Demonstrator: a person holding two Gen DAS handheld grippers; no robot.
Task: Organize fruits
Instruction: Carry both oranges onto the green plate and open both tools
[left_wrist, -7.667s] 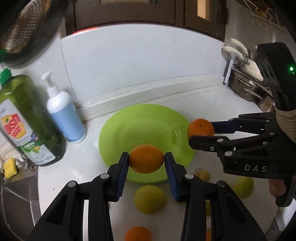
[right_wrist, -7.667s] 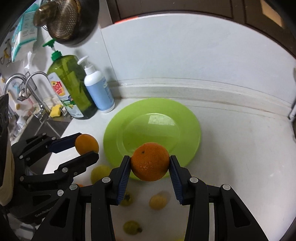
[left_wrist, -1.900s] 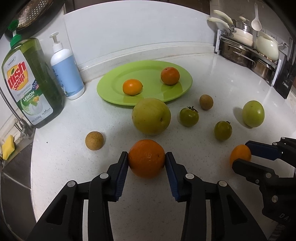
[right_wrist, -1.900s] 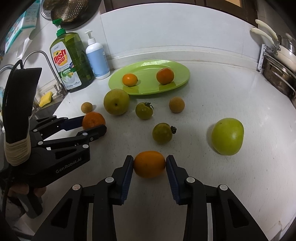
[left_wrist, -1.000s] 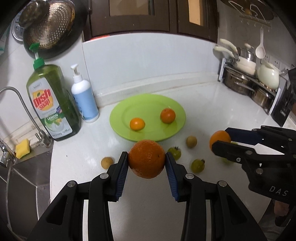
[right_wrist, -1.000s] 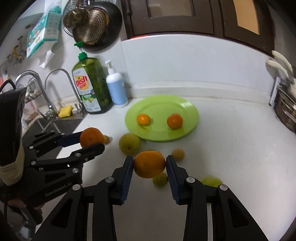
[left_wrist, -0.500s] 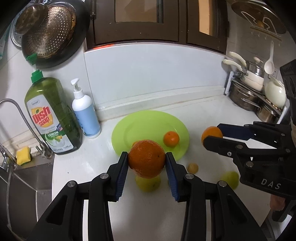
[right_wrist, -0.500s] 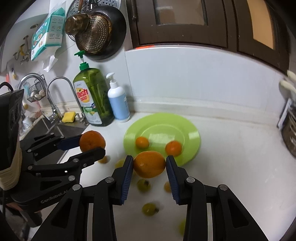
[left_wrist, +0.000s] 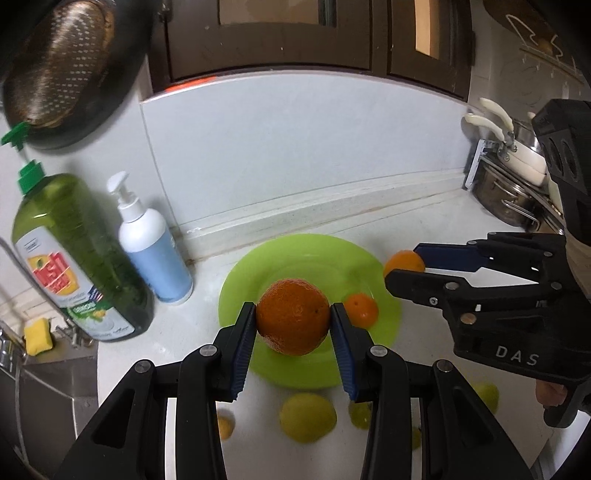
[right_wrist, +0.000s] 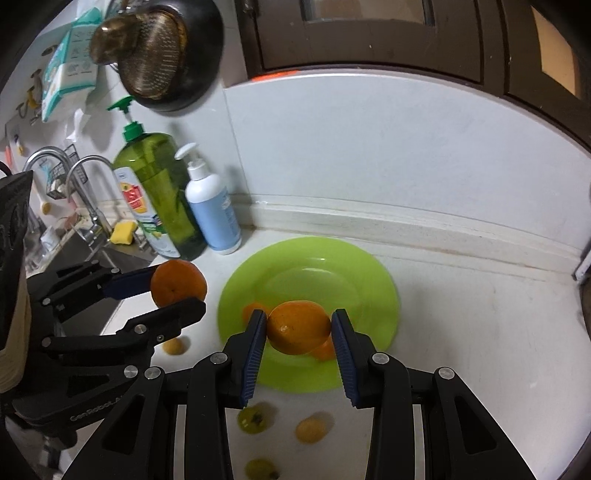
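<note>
My left gripper (left_wrist: 293, 325) is shut on a large orange (left_wrist: 293, 321) and holds it above the near side of the green plate (left_wrist: 295, 254). My right gripper (right_wrist: 298, 332) is shut on a second orange (right_wrist: 298, 326) above the same plate (right_wrist: 332, 273). Each gripper shows in the other's view, the right one (left_wrist: 404, 266) with its orange (left_wrist: 402, 263), the left one (right_wrist: 177, 291) with its orange (right_wrist: 179, 282). Two small oranges lie on the plate, one (left_wrist: 361, 309) right of my left orange, both partly hidden in the right wrist view (right_wrist: 253, 308).
A green dish soap bottle (left_wrist: 74, 258) and a white pump bottle (left_wrist: 151, 243) stand left of the plate. A sink and tap (right_wrist: 77, 206) lie further left. Pots (left_wrist: 513, 199) stand at the right. Several green and yellow fruits (left_wrist: 308, 417) lie on the counter in front of the plate.
Both grippers have carried their oranges forward from above the counter to above the green plate. The plate now looks larger and closer.
</note>
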